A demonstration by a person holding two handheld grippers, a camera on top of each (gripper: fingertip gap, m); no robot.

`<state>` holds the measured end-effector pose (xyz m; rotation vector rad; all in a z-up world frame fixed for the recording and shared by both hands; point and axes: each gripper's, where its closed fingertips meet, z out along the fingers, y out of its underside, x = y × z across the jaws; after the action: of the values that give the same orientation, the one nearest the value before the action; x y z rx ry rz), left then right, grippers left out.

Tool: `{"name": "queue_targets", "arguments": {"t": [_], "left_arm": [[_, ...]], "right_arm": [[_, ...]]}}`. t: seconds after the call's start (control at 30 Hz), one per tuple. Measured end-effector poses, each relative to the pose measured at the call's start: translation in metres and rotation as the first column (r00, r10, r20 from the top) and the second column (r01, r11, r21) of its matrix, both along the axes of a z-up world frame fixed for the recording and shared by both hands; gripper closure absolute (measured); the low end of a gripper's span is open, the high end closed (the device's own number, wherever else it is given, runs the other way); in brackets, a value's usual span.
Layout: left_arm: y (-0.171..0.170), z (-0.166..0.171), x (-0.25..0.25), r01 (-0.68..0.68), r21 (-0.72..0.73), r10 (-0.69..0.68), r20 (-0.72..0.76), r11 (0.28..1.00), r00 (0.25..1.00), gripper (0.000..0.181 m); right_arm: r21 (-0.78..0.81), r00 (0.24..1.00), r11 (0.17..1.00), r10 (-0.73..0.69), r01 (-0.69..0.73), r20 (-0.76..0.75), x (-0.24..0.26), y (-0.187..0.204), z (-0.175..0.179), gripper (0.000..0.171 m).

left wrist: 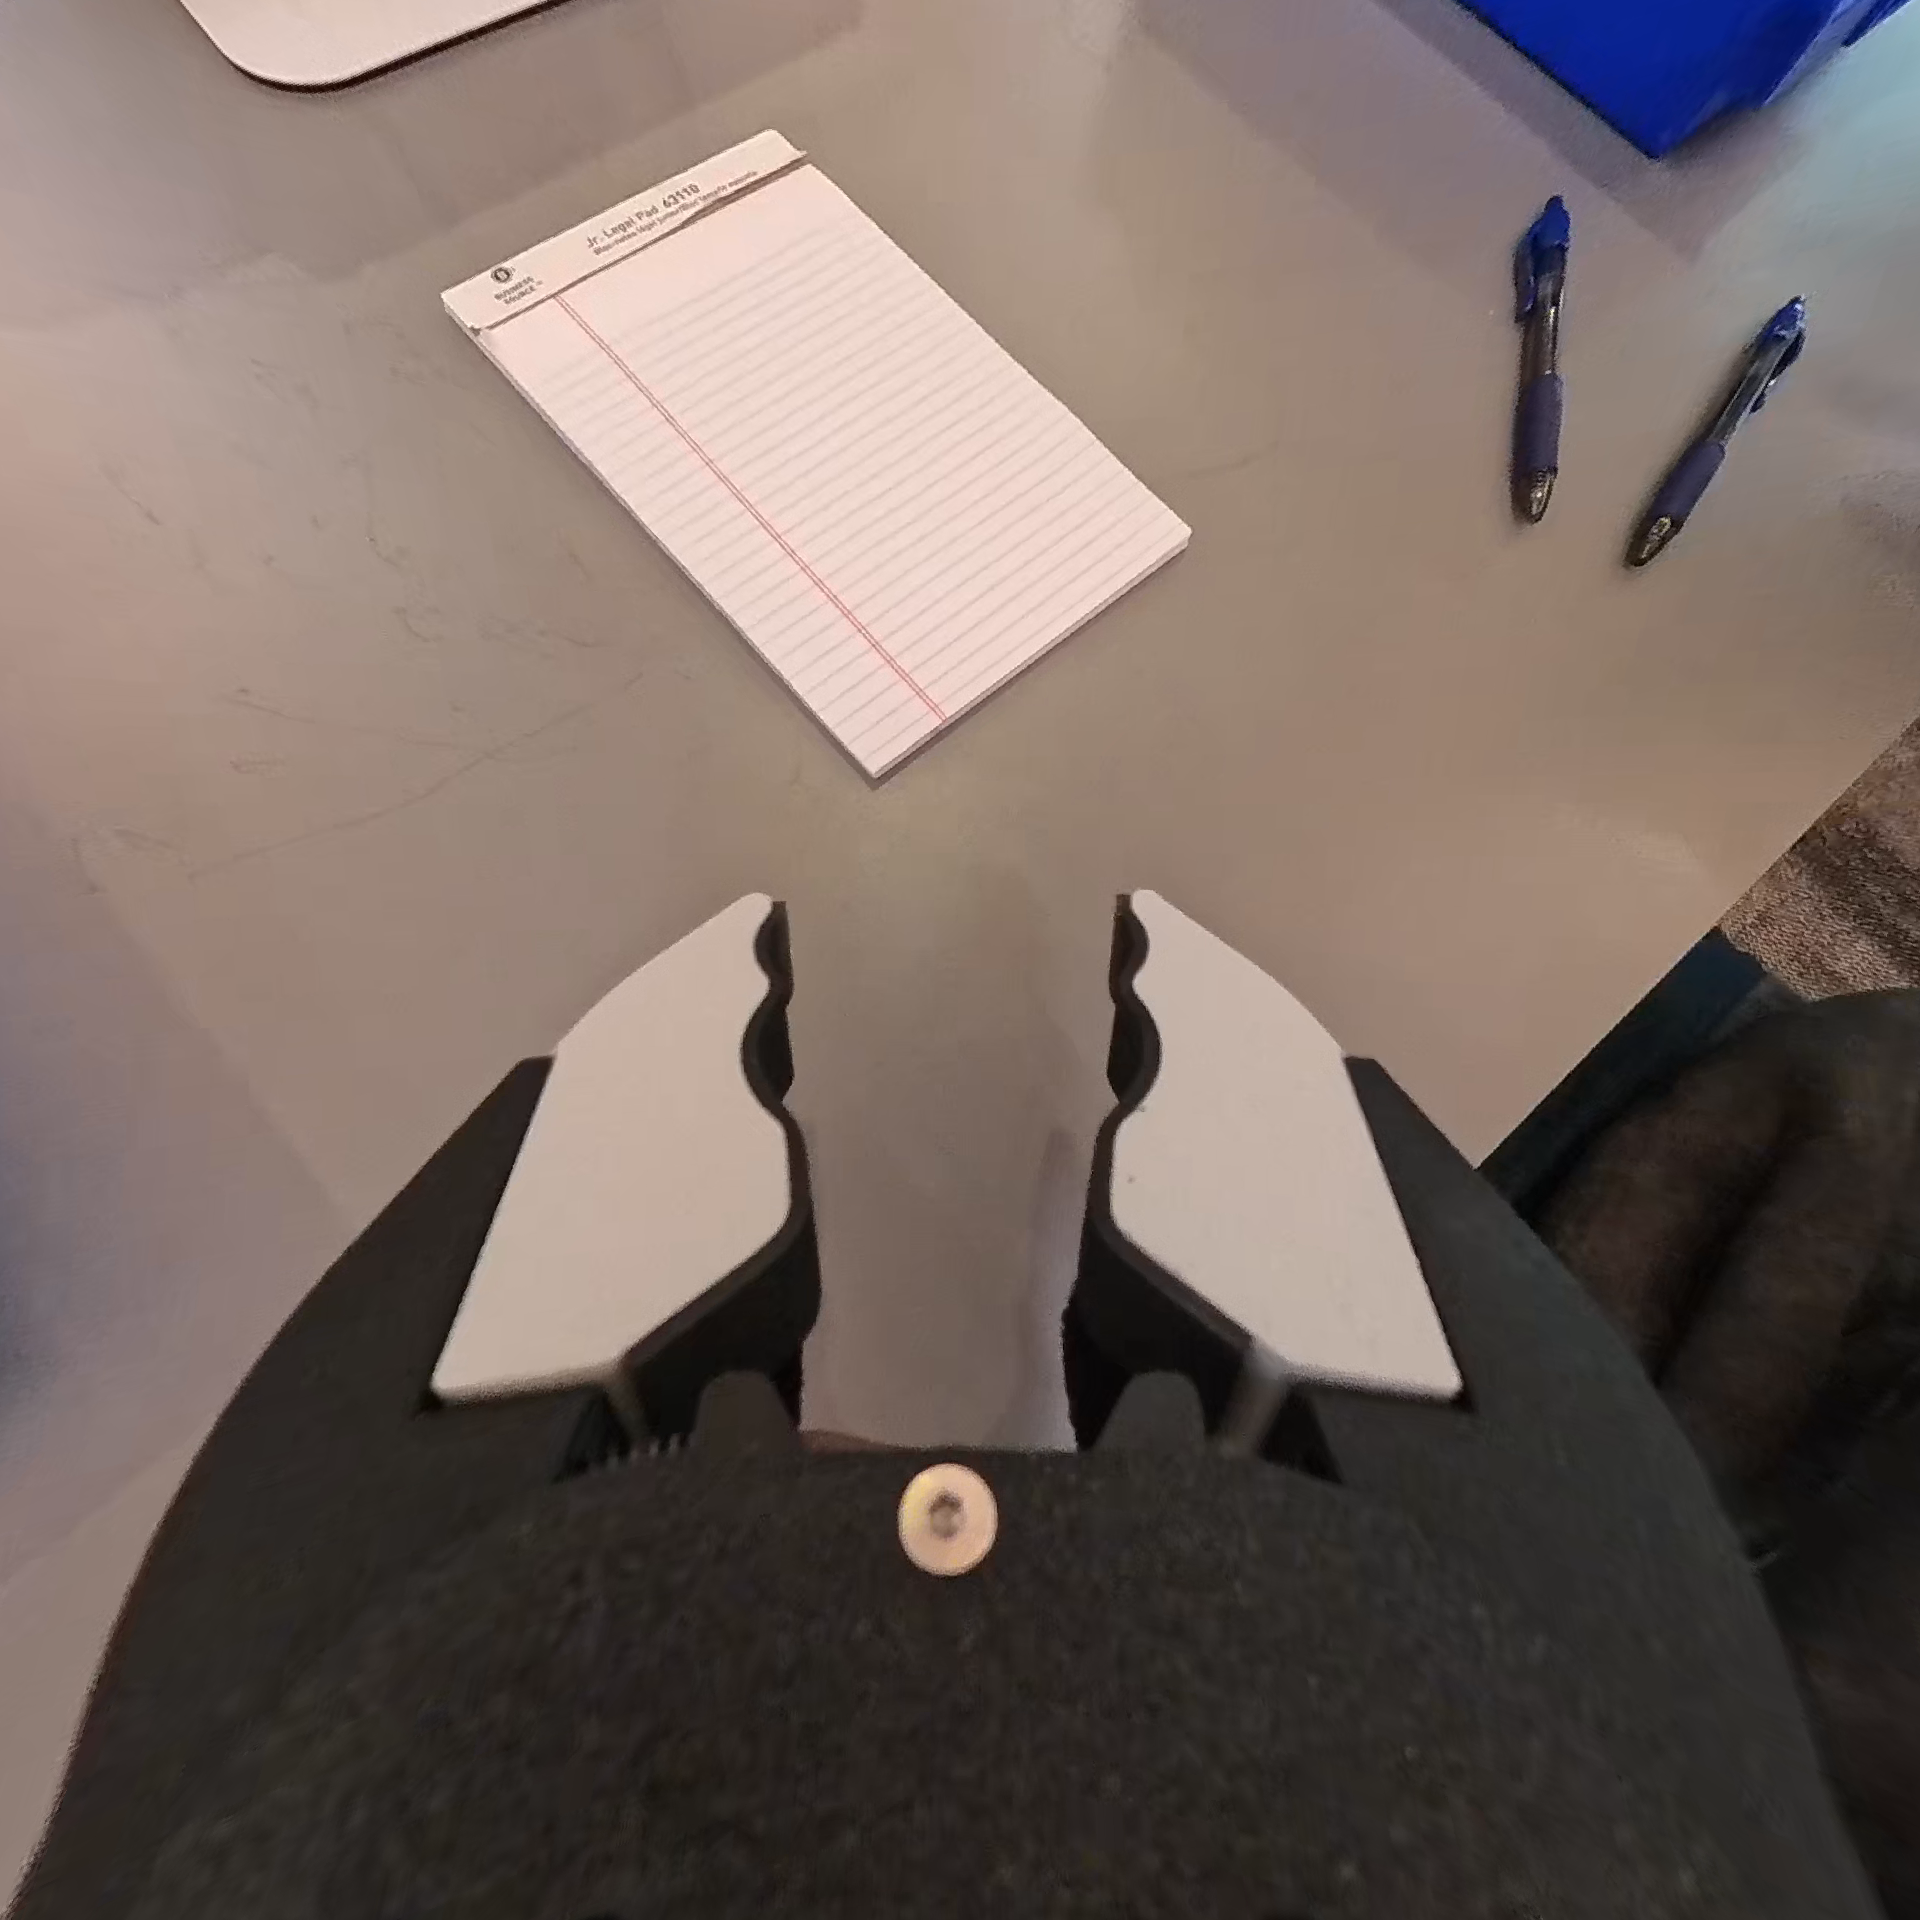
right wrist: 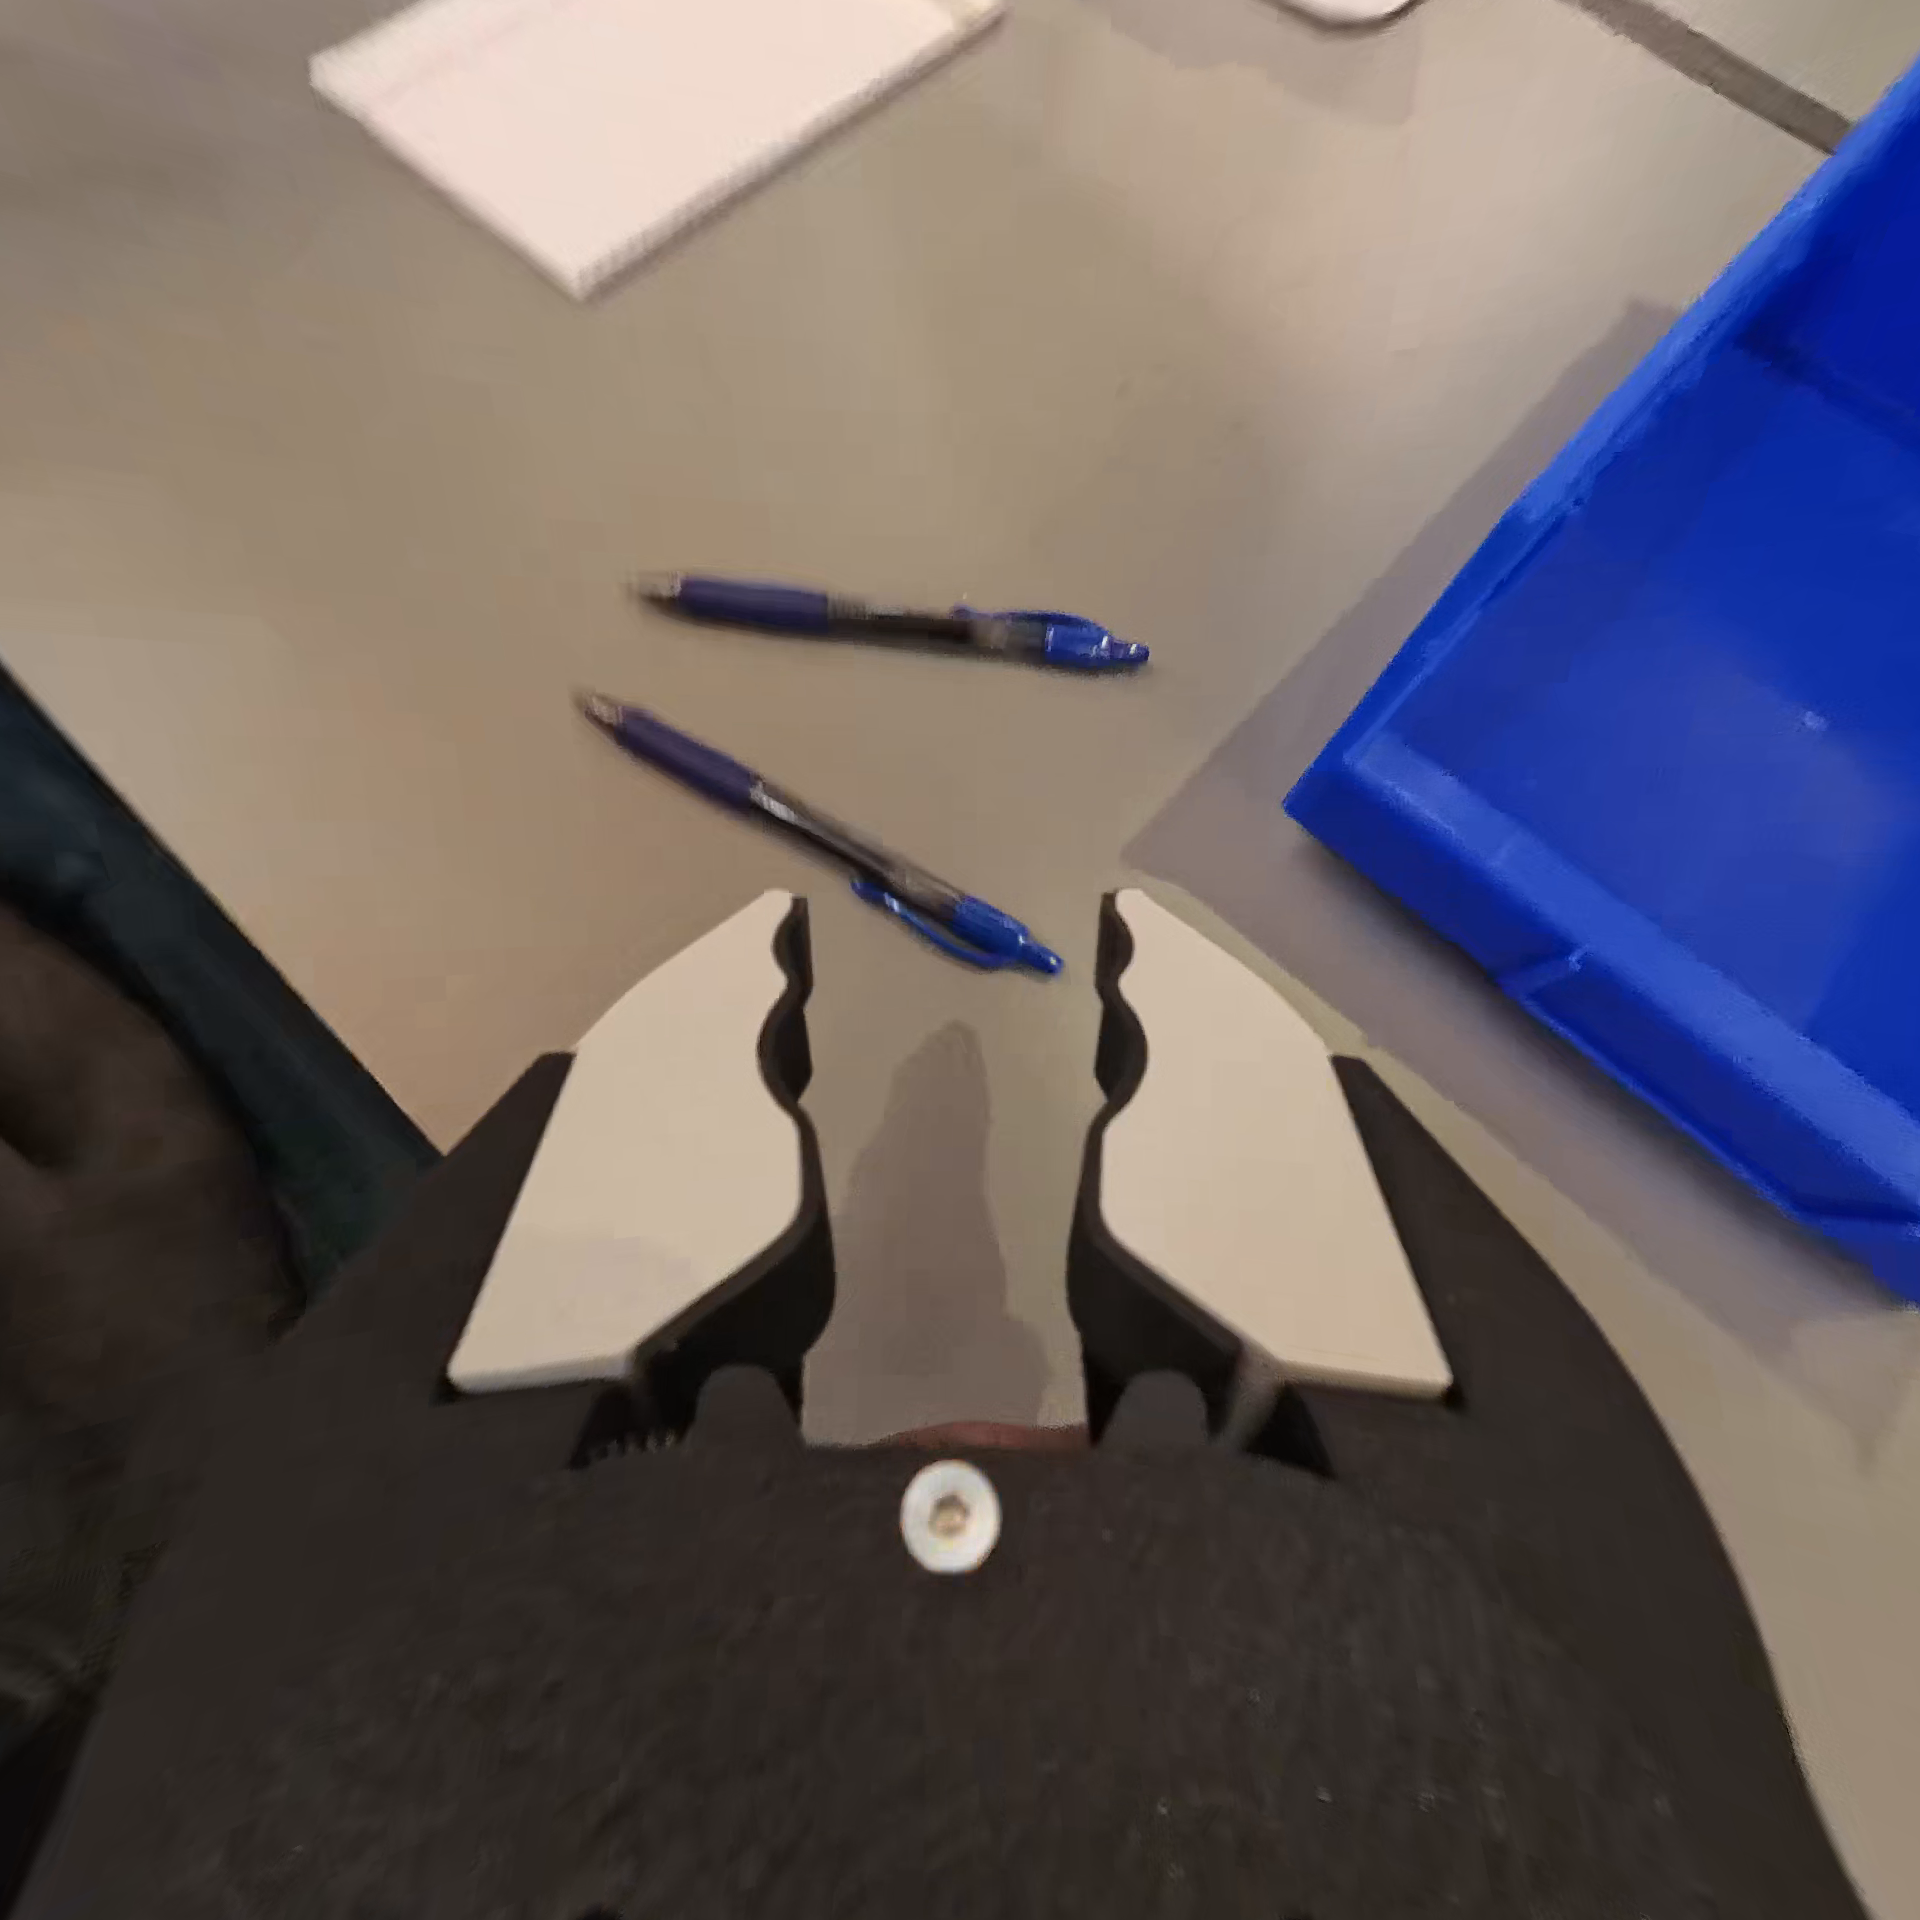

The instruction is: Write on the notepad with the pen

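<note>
A white lined notepad [left wrist: 821,447] lies flat on the grey table, its page blank; it also shows in the right wrist view [right wrist: 644,114] at the top left. Two blue pens lie apart from it on the table: a near pen [right wrist: 810,826] and a far pen [right wrist: 894,620]; in the left wrist view they show at the right, one [left wrist: 1536,358] and the other [left wrist: 1720,431]. My left gripper [left wrist: 948,914] is open and empty, short of the notepad's near corner. My right gripper [right wrist: 951,909] is open and empty, with the near pen's clip end just ahead of its fingertips.
A blue plastic bin [right wrist: 1683,727] stands at the right of the pens; its corner shows in the left wrist view [left wrist: 1704,62]. A white rounded object [left wrist: 343,42] lies beyond the notepad. The table edge [left wrist: 1704,935] runs close at the right, with dark fabric below it. The grippers' ends are close to 40 cm from one another. My right tips are about 50 cm from the white rounded object [left wrist: 343,42], my left tips only 35 cm.
</note>
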<state>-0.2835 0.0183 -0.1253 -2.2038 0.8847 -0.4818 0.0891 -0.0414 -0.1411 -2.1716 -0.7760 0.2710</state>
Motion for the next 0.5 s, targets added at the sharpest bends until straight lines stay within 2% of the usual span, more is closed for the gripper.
{"name": "queue_targets", "arguments": {"t": [0.07,0.17,0.37,0.43,0.5], "left_arm": [[-0.002,0.001,0.002,0.017,-0.002,-0.017,0.003,1.0,1.0,0.123],[-0.003,0.001,0.004,0.03,0.003,-0.03,-0.009,1.0,1.0,0.123],[-0.004,0.001,0.007,0.041,0.004,-0.041,-0.037,0.999,0.998,0.124],[-0.003,0.001,0.008,0.046,0.005,-0.046,-0.041,0.999,0.998,0.124],[-0.001,0.001,0.008,0.052,0.007,-0.052,-0.048,0.999,0.998,0.124]], "right_arm": [[-0.013,0.995,0.997,0.08,-0.079,0.067,0.008,0.001,-0.011,0.117],[-0.033,0.988,0.988,0.153,-0.153,0.001,0.004,0.007,-0.013,0.121],[-0.1,0.991,0.991,0.095,-0.086,0.09,-0.013,0.047,-0.02,0.126],[-0.109,0.974,0.985,0.153,-0.136,0.166,-0.023,0.057,-0.023,0.128],[-0.139,0.92,0.964,0.26,-0.228,0.295,-0.026,0.062,-0.024,0.126]]}}
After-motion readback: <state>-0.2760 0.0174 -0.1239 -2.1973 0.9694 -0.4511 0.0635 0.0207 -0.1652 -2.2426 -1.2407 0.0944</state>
